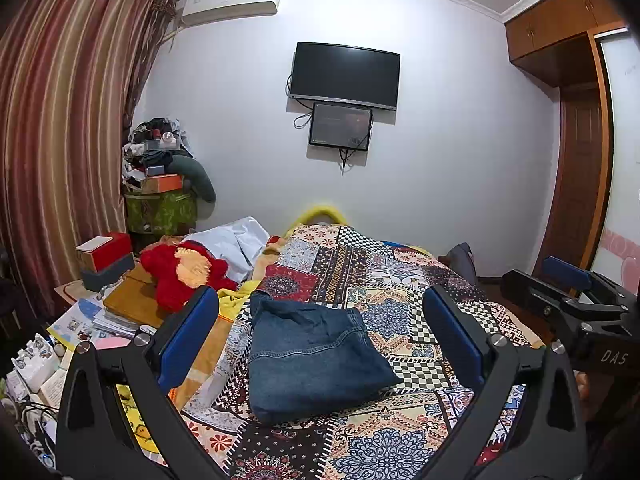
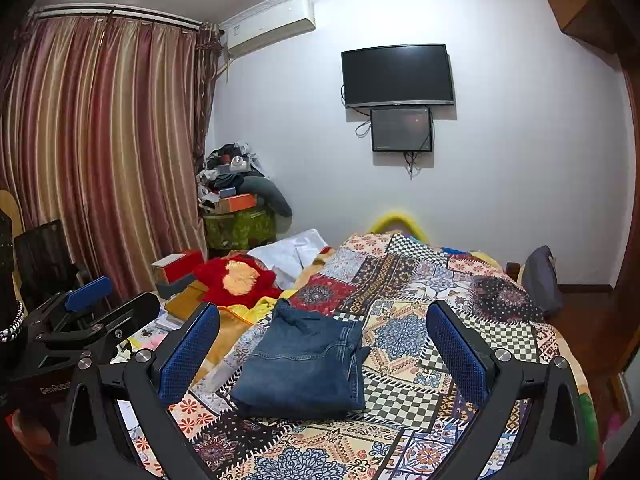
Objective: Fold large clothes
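Observation:
A pair of blue jeans (image 1: pixel 312 354) lies folded into a compact bundle on the patchwork bedspread (image 1: pixel 400 280); it also shows in the right wrist view (image 2: pixel 304 364). My left gripper (image 1: pixel 320 336) is open and empty, held above and short of the jeans, its blue pads spread wide. My right gripper (image 2: pixel 322 344) is open and empty too, likewise hovering near the bundle. The right gripper shows at the right edge of the left wrist view (image 1: pixel 576 292), and the left gripper at the left edge of the right wrist view (image 2: pixel 92 308).
A red plush toy (image 1: pixel 184 276) and white cloth (image 1: pixel 236 244) lie at the bed's far left. A cluttered side table with boxes and papers (image 1: pixel 108 300) stands left. Curtains (image 1: pixel 60 120), a wall TV (image 1: pixel 344 76) and a wooden wardrobe (image 1: pixel 572 120) surround the bed.

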A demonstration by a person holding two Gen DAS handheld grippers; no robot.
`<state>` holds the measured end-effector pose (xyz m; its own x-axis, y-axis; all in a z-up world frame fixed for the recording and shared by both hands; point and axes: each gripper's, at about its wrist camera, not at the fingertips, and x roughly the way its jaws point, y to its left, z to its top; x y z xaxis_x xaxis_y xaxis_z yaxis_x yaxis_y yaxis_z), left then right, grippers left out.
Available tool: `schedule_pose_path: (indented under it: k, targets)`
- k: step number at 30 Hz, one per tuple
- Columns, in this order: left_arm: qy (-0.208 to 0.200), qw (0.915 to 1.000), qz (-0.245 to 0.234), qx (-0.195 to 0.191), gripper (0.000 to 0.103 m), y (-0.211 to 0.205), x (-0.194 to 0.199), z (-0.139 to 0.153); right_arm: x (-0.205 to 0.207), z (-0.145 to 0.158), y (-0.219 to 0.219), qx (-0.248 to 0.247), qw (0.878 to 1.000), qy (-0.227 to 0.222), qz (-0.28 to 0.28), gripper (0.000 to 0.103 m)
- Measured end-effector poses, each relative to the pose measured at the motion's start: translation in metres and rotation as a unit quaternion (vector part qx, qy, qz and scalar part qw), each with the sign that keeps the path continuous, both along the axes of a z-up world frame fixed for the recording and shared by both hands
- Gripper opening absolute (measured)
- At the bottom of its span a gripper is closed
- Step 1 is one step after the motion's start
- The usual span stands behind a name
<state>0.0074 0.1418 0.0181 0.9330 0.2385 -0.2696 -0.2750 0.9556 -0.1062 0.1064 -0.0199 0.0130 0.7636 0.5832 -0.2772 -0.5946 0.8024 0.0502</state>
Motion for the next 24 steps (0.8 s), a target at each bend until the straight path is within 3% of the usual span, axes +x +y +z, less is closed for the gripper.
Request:
schedule_pose_path:
  k: [24]
  targets:
    - [0.003, 0.9996, -0.029, -0.002, 0.103, -0.0016, 0.0032, 0.0002, 0.0005, -0.0007, -0.0016, 0.006, 1.0, 0.001, -0.004, 0.103]
